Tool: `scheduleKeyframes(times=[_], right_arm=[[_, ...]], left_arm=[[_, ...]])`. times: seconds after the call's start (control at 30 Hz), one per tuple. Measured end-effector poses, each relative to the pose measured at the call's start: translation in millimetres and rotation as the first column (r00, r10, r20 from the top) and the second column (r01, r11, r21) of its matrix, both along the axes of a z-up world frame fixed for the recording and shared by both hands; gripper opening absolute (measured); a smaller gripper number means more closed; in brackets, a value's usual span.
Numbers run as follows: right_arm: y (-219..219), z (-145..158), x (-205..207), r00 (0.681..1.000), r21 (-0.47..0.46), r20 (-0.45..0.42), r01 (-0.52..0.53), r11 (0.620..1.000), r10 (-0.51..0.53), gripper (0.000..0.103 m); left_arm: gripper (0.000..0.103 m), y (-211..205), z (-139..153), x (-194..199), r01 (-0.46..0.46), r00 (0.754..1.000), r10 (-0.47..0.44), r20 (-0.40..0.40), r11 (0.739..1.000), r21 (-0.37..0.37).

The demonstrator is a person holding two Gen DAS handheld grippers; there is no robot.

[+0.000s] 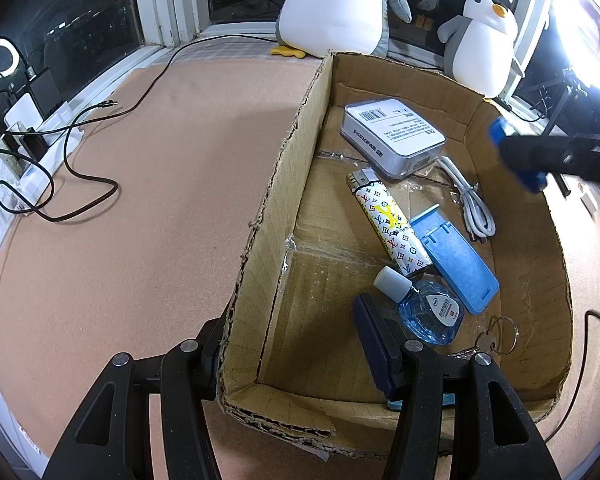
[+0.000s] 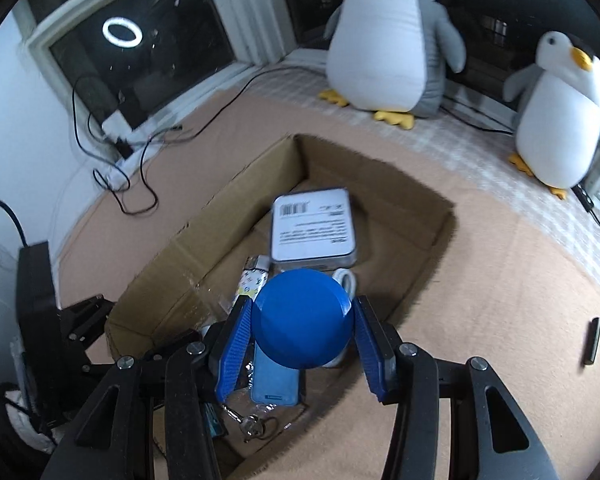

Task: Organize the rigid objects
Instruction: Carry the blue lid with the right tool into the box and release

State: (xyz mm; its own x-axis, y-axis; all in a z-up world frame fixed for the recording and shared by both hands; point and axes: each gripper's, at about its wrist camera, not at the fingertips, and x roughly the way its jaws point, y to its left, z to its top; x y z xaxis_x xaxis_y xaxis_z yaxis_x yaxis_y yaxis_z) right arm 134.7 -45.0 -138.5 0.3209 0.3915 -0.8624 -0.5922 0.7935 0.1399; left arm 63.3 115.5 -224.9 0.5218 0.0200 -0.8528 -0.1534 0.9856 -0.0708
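Note:
An open cardboard box [image 1: 284, 184] lies on the tan table. Inside it are a grey tin with a white label [image 1: 394, 136], a patterned lighter [image 1: 388, 224], a blue phone stand [image 1: 456, 260], a small blue bottle [image 1: 424, 312], a white cable [image 1: 472, 204] and a key ring [image 1: 496, 340]. My left gripper [image 1: 296, 344] is open and straddles the box's left wall near the front corner, with one finger outside and one inside. My right gripper [image 2: 304, 320] is shut on a blue round object [image 2: 304, 316], held above the box [image 2: 380, 184]. From the left wrist the right gripper [image 1: 516, 156] shows over the box's right wall.
Two plush penguins [image 2: 384, 36] [image 2: 560, 112] stand by the windows at the back. Black cables [image 1: 72, 152] and a power strip [image 1: 32, 168] lie at the table's left edge. A small black bar [image 2: 592, 340] lies on the table right of the box.

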Motion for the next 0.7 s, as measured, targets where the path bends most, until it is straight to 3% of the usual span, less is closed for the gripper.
scheduleKeyframes(times=[0.53,0.7], right_arm=[[19,-20,-3,0.999,-0.038,-0.021,-0.042,0.998,0.042,0.047],[18,-17,-2,0.999,-0.006,-0.023,-0.035,0.999,0.035,0.058]], left_arm=[[0.058,0,0,-1,0.000,1.000,0.000,0.002,1.000,0.000],[0.058,0,0,-1,0.001,1.000,-0.001,0.002,1.000,0.000]])
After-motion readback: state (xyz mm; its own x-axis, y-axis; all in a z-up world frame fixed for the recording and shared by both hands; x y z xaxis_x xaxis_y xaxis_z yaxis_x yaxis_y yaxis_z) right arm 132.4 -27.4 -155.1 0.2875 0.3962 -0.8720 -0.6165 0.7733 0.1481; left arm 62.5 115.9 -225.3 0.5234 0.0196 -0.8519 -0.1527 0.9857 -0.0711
